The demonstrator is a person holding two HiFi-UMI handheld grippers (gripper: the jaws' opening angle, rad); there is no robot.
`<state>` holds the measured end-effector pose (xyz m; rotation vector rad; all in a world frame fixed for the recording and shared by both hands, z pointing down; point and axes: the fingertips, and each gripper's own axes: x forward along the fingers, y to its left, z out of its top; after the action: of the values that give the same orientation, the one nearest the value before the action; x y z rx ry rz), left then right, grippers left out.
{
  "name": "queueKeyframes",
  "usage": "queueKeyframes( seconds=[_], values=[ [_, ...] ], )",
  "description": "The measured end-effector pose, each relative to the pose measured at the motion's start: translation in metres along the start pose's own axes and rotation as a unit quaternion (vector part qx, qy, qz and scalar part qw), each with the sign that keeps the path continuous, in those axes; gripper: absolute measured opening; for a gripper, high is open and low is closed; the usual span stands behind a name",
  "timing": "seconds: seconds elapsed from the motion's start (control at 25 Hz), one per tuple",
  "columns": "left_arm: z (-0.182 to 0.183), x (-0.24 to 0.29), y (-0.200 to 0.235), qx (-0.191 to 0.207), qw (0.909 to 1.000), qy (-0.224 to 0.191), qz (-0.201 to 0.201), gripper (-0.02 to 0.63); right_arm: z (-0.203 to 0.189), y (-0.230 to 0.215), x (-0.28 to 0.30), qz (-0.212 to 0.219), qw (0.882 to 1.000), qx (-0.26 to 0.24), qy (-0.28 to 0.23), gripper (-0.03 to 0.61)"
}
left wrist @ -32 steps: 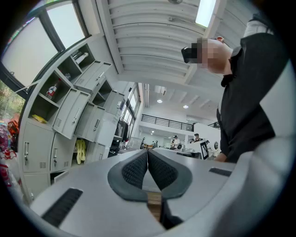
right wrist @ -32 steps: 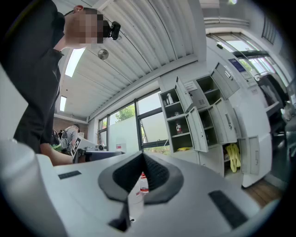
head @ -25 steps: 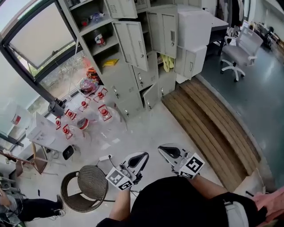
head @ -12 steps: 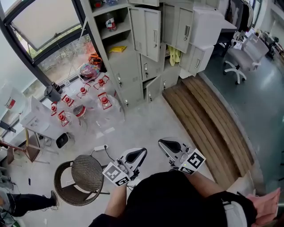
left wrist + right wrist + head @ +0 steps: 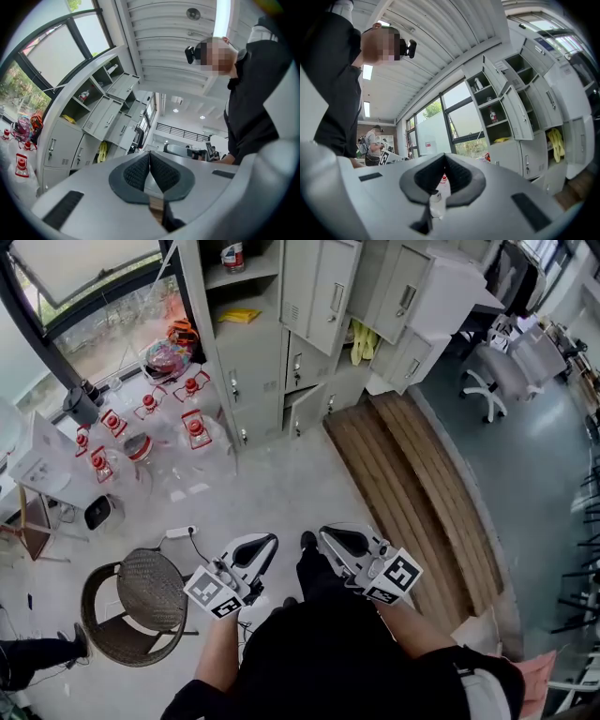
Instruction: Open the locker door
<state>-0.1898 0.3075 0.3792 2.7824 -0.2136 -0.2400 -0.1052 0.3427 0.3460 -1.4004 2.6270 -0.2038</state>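
the lockers (image 5: 309, 324) stand well away, straight ahead of the person across the floor (image 5: 272, 493). some doors hang open, and one shut locker door (image 5: 251, 381) sits low on their left side. the left gripper (image 5: 255, 551) and the right gripper (image 5: 339, 542) are held close to the body and point toward the lockers, each with its jaws pressed together on nothing. neither is near a door yet, so i think the person must walk up first, and the left gripper looks more in line with the shut door.
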Motion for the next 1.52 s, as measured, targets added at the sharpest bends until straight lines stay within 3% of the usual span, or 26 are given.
queueKeyframes(
  seconds=[0.4, 0.68, 0.92, 1.24, 1.36, 1.52],
  values=[
    [0.026, 0.056, 0.096, 0.009, 0.9976, 0.017, 0.066, 0.017, -0.002, -0.101, 0.082, 0.068, 0.997, 0.034, 0.023, 0.012],
    [0.064, 0.111, 0.179, 0.032, 0.9921, 0.001, 0.122, 0.017, 0.017, -0.192, 0.137, 0.118, 0.991, 0.046, 0.030, 0.012],
    [0.072, 0.136, 0.229, 0.040, 0.9869, -0.001, 0.156, 0.017, 0.011, -0.245, 0.179, 0.150, 0.987, 0.054, 0.037, 0.012],
    [0.071, 0.113, 0.308, 0.049, 0.9771, 0.021, 0.206, 0.017, -0.036, -0.277, 0.252, 0.148, 0.985, 0.060, 0.068, 0.014],
    [0.068, 0.106, 0.349, 0.030, 0.9786, 0.012, 0.203, 0.017, -0.055, -0.289, 0.293, 0.148, 0.984, 0.048, 0.083, 0.015],
    [0.061, 0.103, 0.409, 0.015, 0.9815, 0.035, 0.187, 0.017, -0.078, -0.316, 0.347, 0.114, 0.987, 0.049, 0.104, 0.025]
  ],
)
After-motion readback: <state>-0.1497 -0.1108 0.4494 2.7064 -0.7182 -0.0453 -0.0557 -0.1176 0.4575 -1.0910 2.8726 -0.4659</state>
